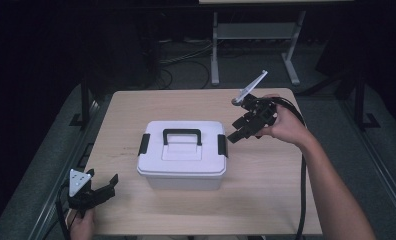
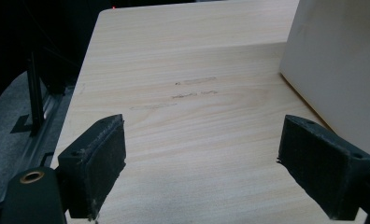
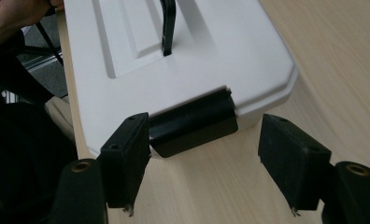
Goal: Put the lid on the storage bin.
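A white plastic storage box (image 1: 182, 155) is sitting upright at the middle of the table, its lid on. A black carry handle (image 1: 182, 134) is lying across the lid top, and a black latch (image 3: 192, 122) is hanging down at each short end, left and right.

the lidded box (image 1: 182, 152) sits mid-table (image 1: 266, 200), its handle (image 1: 182, 135) on the lid and a latch (image 1: 222, 145) at each end. the right gripper (image 1: 234, 135) hovers just beside the right latch; the left gripper (image 1: 108, 186) rests near the table's front left corner, apart from the box
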`<state>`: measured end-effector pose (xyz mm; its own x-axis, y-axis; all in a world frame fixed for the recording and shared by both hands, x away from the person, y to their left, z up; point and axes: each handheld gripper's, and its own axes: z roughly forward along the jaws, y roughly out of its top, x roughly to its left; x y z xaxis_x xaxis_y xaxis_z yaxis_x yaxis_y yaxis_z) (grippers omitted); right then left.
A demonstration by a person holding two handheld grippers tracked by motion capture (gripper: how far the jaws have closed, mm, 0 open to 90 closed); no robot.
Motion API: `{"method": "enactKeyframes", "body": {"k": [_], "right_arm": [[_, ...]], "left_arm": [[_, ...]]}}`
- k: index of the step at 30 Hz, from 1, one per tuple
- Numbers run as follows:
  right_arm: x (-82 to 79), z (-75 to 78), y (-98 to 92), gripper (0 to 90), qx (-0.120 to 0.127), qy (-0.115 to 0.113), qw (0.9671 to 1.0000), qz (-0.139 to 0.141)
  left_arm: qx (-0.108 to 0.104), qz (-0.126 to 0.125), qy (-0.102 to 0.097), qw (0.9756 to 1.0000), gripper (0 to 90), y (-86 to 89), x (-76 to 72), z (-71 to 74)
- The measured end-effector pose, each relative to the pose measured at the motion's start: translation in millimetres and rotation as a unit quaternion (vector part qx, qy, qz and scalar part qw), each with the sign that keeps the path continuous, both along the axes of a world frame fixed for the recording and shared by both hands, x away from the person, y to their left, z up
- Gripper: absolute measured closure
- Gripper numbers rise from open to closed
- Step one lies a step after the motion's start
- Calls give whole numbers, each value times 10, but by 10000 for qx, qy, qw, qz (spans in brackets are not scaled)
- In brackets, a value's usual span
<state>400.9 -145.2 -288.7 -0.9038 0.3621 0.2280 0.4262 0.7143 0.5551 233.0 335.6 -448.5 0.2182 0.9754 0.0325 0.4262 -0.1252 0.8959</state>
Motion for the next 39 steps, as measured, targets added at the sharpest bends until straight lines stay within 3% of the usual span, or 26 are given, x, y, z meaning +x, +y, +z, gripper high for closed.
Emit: {"method": "enactKeyframes", "body": {"k": [31,39], "right_arm": [[-70,-274,-296,330,16,209,9993,-304],[-96,-270,-341,329,-13,195,9991,-371]], "left_arm": [[32,-9,-14,10000,140,-12,3,-4],[40,-21,-18,10000,140,-18,5,-5]]}}
